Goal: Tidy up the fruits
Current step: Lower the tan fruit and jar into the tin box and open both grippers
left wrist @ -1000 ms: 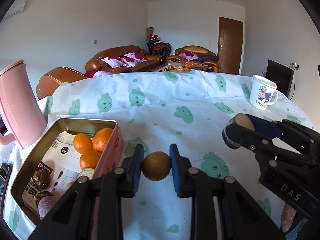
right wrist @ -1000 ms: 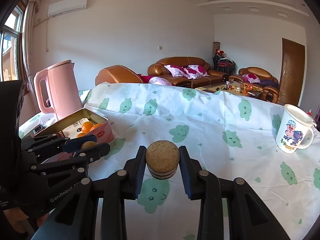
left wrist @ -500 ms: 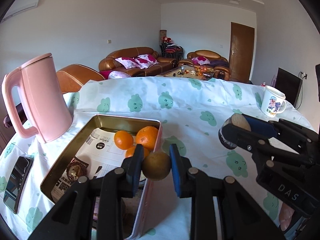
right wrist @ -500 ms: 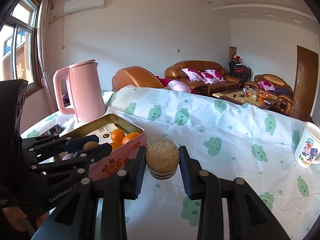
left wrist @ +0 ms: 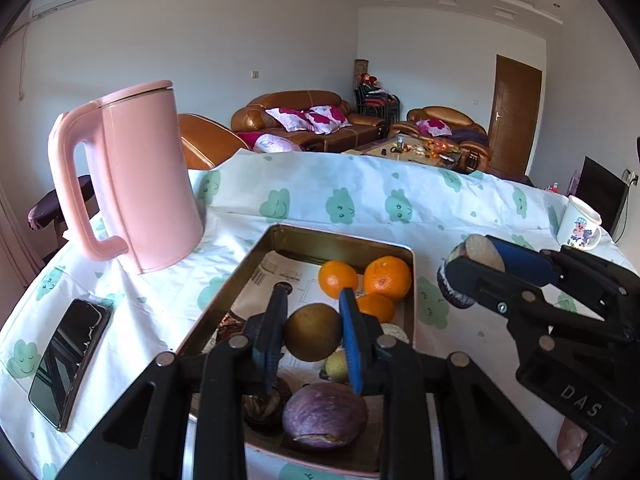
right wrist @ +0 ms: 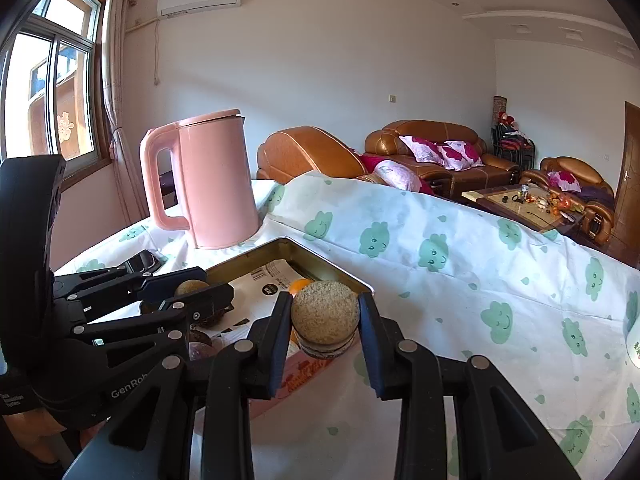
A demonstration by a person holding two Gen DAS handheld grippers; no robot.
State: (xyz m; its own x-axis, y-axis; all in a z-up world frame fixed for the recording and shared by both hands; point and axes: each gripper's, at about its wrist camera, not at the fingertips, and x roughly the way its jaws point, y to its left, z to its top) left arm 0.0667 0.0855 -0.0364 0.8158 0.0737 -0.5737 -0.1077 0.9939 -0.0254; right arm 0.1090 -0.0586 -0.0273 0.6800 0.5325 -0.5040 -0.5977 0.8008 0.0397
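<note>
My left gripper [left wrist: 313,330] is shut on a round brown fruit [left wrist: 313,332] and holds it over the open tin box [left wrist: 344,236]. Inside the tin lie three oranges [left wrist: 387,277], a purple fruit [left wrist: 325,416], a dark fruit and a pale one on printed paper. My right gripper [right wrist: 325,322] is shut on a round tan-topped fruit with a dark underside [right wrist: 325,318], just right of the tin's [right wrist: 328,264] right rim. In the left wrist view the right gripper [left wrist: 472,276] hovers right of the tin. The left gripper [right wrist: 192,292] shows at the left in the right wrist view.
A tall pink kettle [left wrist: 136,176] stands left of and behind the tin. A black phone [left wrist: 68,360] lies on the cloud-print tablecloth [left wrist: 360,200] at the left edge. A cartoon mug [left wrist: 578,228] stands far right. Sofas and a coffee table sit beyond the table.
Both grippers have carried their fruits leftwards towards the tin; the brown fruit went from over the cloth to over the tin. Both grips stayed as they were.
</note>
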